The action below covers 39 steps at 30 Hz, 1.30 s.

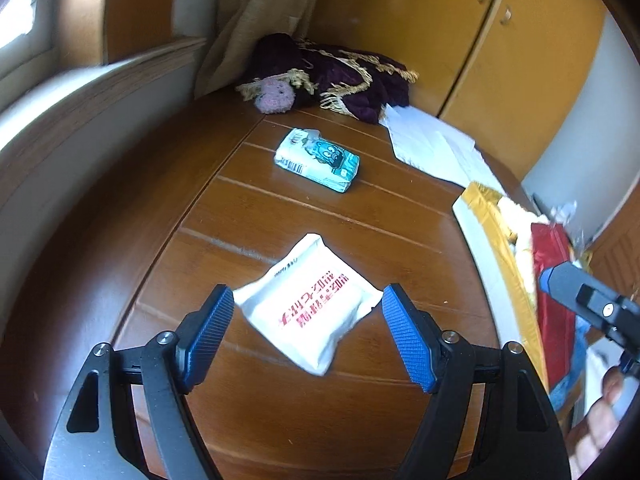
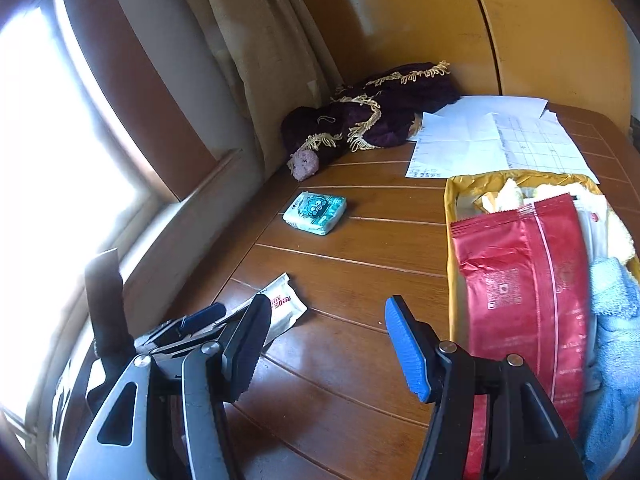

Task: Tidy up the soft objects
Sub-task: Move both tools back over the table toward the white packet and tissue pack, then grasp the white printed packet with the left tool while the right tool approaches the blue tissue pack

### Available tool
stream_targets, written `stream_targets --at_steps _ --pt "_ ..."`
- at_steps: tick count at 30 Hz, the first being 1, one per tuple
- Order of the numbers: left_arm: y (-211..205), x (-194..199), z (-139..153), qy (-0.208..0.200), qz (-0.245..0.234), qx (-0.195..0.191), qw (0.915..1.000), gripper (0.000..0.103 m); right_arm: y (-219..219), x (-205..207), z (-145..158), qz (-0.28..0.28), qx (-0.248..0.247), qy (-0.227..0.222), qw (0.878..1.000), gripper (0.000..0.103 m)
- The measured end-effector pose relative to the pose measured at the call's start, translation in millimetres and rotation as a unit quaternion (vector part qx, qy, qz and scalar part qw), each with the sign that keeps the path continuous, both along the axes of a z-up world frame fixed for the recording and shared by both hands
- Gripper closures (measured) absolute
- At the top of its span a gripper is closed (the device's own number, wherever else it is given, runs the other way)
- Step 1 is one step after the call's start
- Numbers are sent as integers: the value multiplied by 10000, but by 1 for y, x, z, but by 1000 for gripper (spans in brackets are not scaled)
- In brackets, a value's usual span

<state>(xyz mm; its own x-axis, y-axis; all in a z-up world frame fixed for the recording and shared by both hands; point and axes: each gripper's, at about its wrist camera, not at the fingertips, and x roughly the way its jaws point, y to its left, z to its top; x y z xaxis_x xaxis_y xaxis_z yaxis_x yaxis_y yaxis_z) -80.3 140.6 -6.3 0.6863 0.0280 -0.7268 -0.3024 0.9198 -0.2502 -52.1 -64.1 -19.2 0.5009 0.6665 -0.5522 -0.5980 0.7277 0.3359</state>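
Table: brown wood [image 1: 280, 420] with thin pale lines, under both claws.
White pack: [image 1: 308, 304] flat on the table, between the left claw's [image 1: 308, 332] blue tips.
Blue pack: [image 1: 318, 160] further ahead.
Purple cloth: [image 1: 344, 76] far corner, pink fluffy ball [image 1: 275, 96] beside it.
Papers: [image 2: 492, 140] far right.
Yellow tray: [image 2: 451, 240] right of the right claw [image 2: 324, 344], holding soft things.

White packet [image 1: 307, 305] with red print, teal cartoon-printed tissue pack [image 1: 317, 159], purple gold-fringed cloth [image 1: 344, 76], red pouch [image 2: 524, 292]
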Motion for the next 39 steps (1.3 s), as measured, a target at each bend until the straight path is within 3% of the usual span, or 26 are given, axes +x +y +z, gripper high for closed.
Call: stream_targets --at_steps 2,7,11,16,20,22,24,27,31,39 --pt "2 12 -5 147 -229 148 9995 26 3 2 -3 19 -6 73 10000 41" --pt "0 25 -12 413 -544 61 9976 26 5 2 -6 16 -4 104 9999 41" --pt "-20 25 -13 592 -849 422 9937 26 7 5 -8 34 26 179 9998 41" --pt "-31 26 -18 785 -828 1042 9880 26 8 5 -11 79 45 232 9997 41" --pt "-32 26 -17 818 -756 1056 9882 27 5 5 -12 55 61 272 9996 41" --pt "-32 25 -17 814 -713 1060 9885 32 4 6 -13 35 54 304 9995 41" --pt "-33 23 -15 816 -672 1069 9886 47 4 8 -15 8 51 353 9994 41" --pt "-34 20 -14 831 -702 1085 9881 55 3 10 -16 -31 51 424 9991 41" --pt "-32 13 -14 781 -698 999 9895 59 4 12 -15 -54 13 438 9990 41" --pt "-5 -7 -6 235 -316 -71 9992 59 17 19 -6 99 -50 519 9986 41"
